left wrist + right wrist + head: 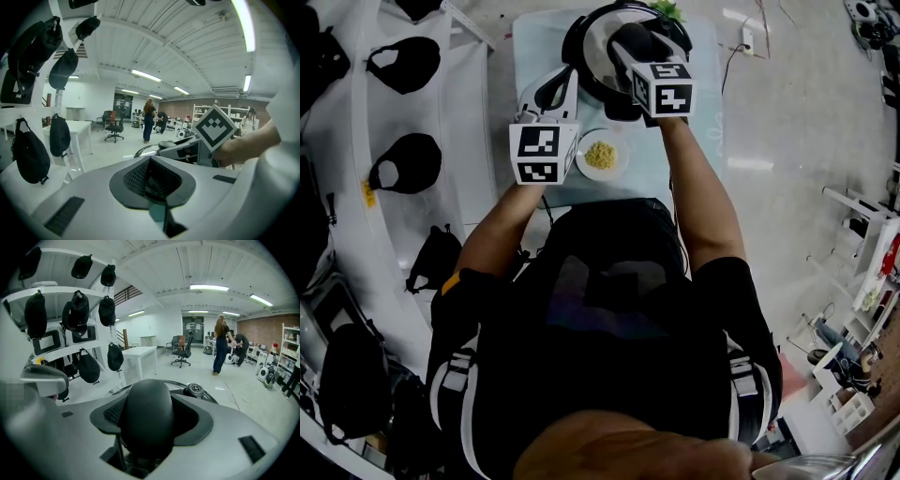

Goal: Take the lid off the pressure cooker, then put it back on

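The pressure cooker (581, 52) stands at the far end of the pale table (698, 141), its lid (602, 58) on top. My right gripper (634, 43) reaches over the lid and is shut on the lid's black handle (641, 37). In the right gripper view that handle (147, 413) fills the space between the jaws of the right gripper (147, 437), with the lid's valve (193, 390) just behind. My left gripper (555, 91) hangs beside the cooker's left side, jaws together and empty. In its own view the left gripper (151, 187) holds nothing, and the right gripper's marker cube (213, 129) shows ahead.
A small white plate (585, 169) of yellow food lies on the table between the two grippers. A white rack with black bags (408, 164) runs along the left. Something green (667, 9) sits behind the cooker. People (149, 119) stand far off in the room.
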Motion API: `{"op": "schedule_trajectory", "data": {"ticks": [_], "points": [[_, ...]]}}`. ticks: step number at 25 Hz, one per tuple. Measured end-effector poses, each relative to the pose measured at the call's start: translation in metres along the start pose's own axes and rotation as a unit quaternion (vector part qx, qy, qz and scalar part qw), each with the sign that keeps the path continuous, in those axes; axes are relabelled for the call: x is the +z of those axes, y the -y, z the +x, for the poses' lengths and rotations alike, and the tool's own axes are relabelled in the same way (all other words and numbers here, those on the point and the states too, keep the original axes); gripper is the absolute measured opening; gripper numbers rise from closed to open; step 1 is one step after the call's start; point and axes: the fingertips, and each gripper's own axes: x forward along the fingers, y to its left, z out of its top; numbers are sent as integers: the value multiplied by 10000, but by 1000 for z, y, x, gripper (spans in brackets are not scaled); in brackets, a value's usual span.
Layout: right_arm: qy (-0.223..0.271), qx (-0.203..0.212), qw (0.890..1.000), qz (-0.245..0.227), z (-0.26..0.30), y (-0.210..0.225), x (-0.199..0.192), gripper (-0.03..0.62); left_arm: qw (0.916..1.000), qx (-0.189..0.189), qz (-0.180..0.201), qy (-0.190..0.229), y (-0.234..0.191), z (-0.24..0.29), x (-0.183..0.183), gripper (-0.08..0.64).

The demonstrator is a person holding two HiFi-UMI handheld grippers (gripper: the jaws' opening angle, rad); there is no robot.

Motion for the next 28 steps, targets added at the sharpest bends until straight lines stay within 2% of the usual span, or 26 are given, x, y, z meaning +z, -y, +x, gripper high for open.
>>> {"op": "schedule_trajectory", "data": {"ticks": [3, 8, 12, 21, 24, 28], "points": [[-35, -174, 9998, -5, 1, 0, 0, 290, 10000, 10, -3, 21, 0, -1, 1, 8], [-227, -726, 9967, 293, 4, 5, -8, 293, 10000, 60, -33, 36, -1, -5, 3, 8], [-235, -925, 9948, 352, 6, 7, -7, 299, 9999, 133, -27, 38, -5, -9, 0, 8], [-195, -708, 9972, 116, 2, 3, -6, 302, 9999, 144, -3, 76, -1, -14, 1, 8], [-38, -655, 9978, -125, -17, 0, -3, 302, 9997, 183, 15, 156, 3, -16, 7, 8], [219, -468, 9984, -209, -54, -8, -8, 301, 9994, 268, 17, 205, 13, -23, 10, 8]]}}
